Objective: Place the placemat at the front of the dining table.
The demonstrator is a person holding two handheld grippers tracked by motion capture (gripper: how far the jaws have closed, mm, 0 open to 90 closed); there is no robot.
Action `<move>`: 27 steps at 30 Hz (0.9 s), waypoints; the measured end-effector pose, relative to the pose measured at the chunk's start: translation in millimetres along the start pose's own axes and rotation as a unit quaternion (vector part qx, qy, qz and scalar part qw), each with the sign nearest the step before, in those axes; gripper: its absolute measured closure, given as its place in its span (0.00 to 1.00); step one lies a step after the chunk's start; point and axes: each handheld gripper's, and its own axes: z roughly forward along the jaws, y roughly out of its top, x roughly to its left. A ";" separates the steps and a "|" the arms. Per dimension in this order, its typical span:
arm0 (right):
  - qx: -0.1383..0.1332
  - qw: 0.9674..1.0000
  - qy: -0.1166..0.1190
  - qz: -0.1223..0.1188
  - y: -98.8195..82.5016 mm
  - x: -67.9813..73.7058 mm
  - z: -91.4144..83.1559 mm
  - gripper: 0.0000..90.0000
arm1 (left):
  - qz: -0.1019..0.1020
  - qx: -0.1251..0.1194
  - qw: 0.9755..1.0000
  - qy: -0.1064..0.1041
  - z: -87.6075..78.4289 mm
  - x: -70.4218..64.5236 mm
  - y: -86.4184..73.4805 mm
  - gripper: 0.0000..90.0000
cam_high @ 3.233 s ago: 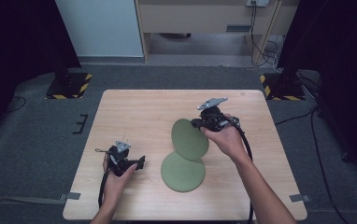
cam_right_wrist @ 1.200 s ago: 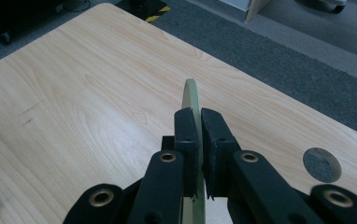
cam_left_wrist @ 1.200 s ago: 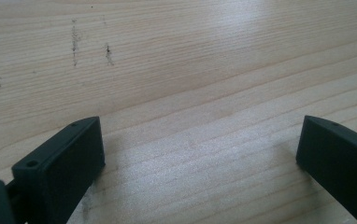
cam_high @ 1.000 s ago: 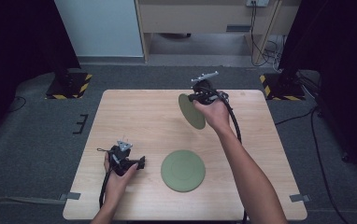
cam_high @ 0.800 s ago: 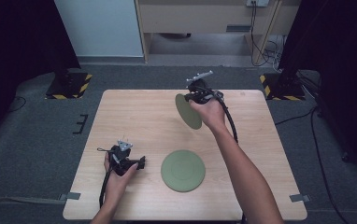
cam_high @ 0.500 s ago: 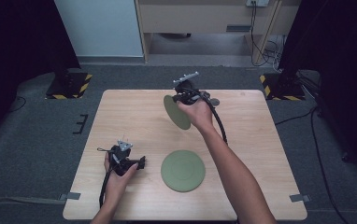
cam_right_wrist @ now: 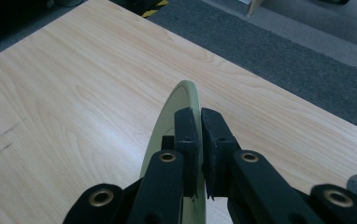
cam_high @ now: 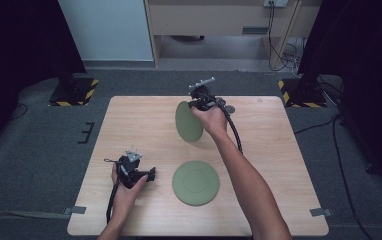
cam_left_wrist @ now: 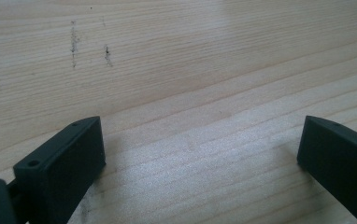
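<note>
While it hangs on edge above the far half of the counter (cam_high: 279, 165), the held green plate (cam_high: 188, 121) is pinched at its rim by the right tongs (cam_right_wrist: 200, 126), whose two black jaws stand almost together with the pale rim between them. Seen from the high view, this plate faces toward nine o'clock and sits just at nine o'clock of the right hand (cam_high: 210, 120), roughly at twelve o'clock of the counter's centre; whether its lower edge touches the wood cannot be told. Along the right gripper view, the plate appears as a thin upright arc rising between the jaws, with bare wood to either side and grey carpet (cam_right_wrist: 307, 70) beyond the counter's far edge. A second green plate (cam_high: 196, 182) lies flat on the counter at six o'clock of the held one, well apart from it and nearer the person. At nine o'clock of that flat plate, near but not touching it, the left tongs (cam_high: 152, 174) rest low over the wood in the left hand (cam_high: 125, 186), pointing toward three o'clock. Through the left gripper view, their jaws stand wide apart with only wood grain and a few dark scuff marks (cam_left_wrist: 90, 49) between and beyond them. Black cable (cam_high: 234, 132) trails from the right tongs along the forearm.
</note>
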 end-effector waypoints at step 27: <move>0.005 1.000 -0.022 0.021 -15.1 -48.5 -0.6 0.96 | -0.002 0.001 1.000 0.000 0.7 -0.5 0.6 0.00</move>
